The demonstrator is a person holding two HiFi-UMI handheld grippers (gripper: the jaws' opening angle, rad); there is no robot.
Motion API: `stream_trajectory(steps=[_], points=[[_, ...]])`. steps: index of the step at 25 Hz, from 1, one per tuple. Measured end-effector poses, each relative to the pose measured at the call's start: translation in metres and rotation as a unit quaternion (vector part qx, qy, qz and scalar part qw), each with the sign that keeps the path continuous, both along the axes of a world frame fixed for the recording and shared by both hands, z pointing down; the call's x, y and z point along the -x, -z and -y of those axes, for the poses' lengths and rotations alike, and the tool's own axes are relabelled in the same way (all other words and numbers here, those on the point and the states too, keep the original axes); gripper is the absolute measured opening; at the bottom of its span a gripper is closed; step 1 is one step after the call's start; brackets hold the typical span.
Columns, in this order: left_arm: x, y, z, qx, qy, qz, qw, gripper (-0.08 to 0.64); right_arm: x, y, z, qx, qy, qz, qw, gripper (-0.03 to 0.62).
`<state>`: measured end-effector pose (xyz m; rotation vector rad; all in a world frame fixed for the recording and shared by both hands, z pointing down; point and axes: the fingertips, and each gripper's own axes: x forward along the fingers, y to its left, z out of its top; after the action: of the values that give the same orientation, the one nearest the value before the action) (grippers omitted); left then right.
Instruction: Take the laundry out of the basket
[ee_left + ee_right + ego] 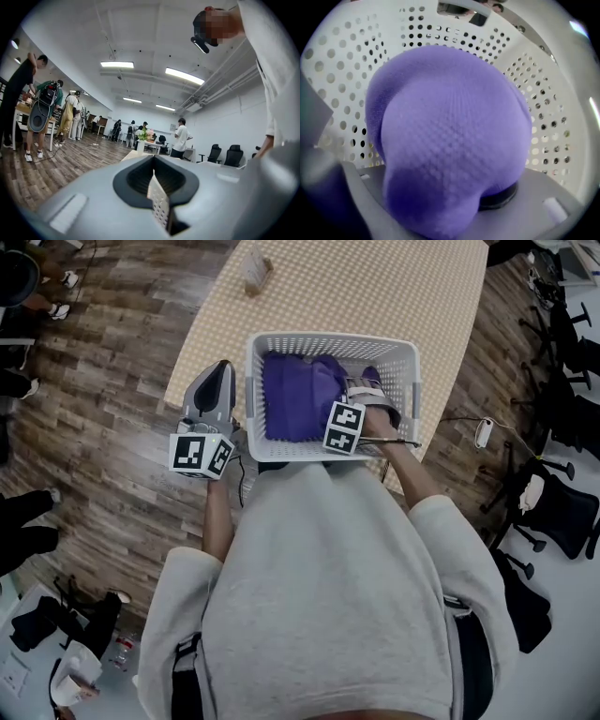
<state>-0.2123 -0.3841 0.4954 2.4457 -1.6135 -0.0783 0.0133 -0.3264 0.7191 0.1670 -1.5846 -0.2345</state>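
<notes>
A white perforated plastic laundry basket [328,337] stands at the near end of a desk [375,287] covered in beige checked cloth, just in front of the person in a pale grey sweatshirt [328,596]. The basket's long axis runs from side to side across the head view, while the desk stretches away from the person.

Inside the basket lies a purple knit garment [295,395], crumpled. It fills the left and middle of the basket from the far wall to the near wall, so its longer run points away from the person. A smaller fold of it reaches right toward the right gripper [367,390].

That gripper is inside the basket at its right side, pointing steeply down, with its marker cube [344,427] over the near rim. In the right gripper view the purple cloth [450,140] bulges up close to the camera, gathered between the grey fingers [562,197], which pinch it. The dotted basket wall [356,61] curves behind.

The left gripper [217,381] is held level outside the basket, just beside its left wall and over the wood-plank floor [112,352]. Its fingers [93,197] are pressed together along one seam with nothing between them.
</notes>
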Motion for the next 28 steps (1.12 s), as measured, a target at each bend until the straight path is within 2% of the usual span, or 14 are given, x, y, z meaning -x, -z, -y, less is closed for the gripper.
stream_trajectory(steps=[3,6,13,15,18,21,23,24,25,26,27,28], points=[[-0.002,0.012,-0.002,-0.016,-0.001,-0.003,0.9999,0.009,-0.002,0.038,0.009,-0.083,0.02,0.004,0.996,0.331],[-0.009,0.027,-0.002,-0.035,-0.015,0.0,0.9993,0.009,-0.007,0.08,0.015,-0.16,0.022,0.012,0.987,0.331],[-0.021,0.064,0.0,-0.079,-0.034,0.005,0.9963,0.009,-0.022,0.199,0.035,-0.329,-0.009,0.044,0.943,0.333],[-0.026,0.073,-0.002,-0.089,-0.038,0.008,0.9953,0.009,-0.026,0.222,0.038,-0.36,-0.02,0.06,0.931,0.333],[-0.033,0.083,-0.008,-0.102,-0.043,0.012,0.9938,0.009,-0.031,0.242,0.039,-0.378,-0.057,0.107,0.918,0.333],[-0.038,0.09,-0.011,-0.108,-0.044,0.014,0.9931,0.009,-0.034,0.263,0.04,-0.372,-0.126,0.203,0.897,0.333],[-0.035,0.093,-0.012,-0.109,-0.039,0.012,0.9932,0.009,-0.032,0.278,0.041,-0.339,-0.189,0.309,0.868,0.333],[-0.033,0.095,-0.013,-0.109,-0.035,0.011,0.9933,0.009,-0.029,0.285,0.041,-0.306,-0.224,0.376,0.845,0.332],[-0.032,0.097,-0.013,-0.111,-0.032,0.011,0.9933,0.009,-0.026,0.29,0.039,-0.262,-0.258,0.449,0.814,0.333],[-0.032,0.098,-0.015,-0.113,-0.029,0.011,0.9932,0.009,-0.023,0.297,0.036,-0.216,-0.283,0.521,0.776,0.331],[-0.031,0.1,-0.016,-0.115,-0.027,0.011,0.993,0.009,-0.018,0.305,0.033,-0.176,-0.297,0.583,0.736,0.333],[-0.03,0.102,-0.017,-0.117,-0.025,0.012,0.9928,0.009,-0.013,0.313,0.03,-0.148,-0.299,0.629,0.702,0.333]])
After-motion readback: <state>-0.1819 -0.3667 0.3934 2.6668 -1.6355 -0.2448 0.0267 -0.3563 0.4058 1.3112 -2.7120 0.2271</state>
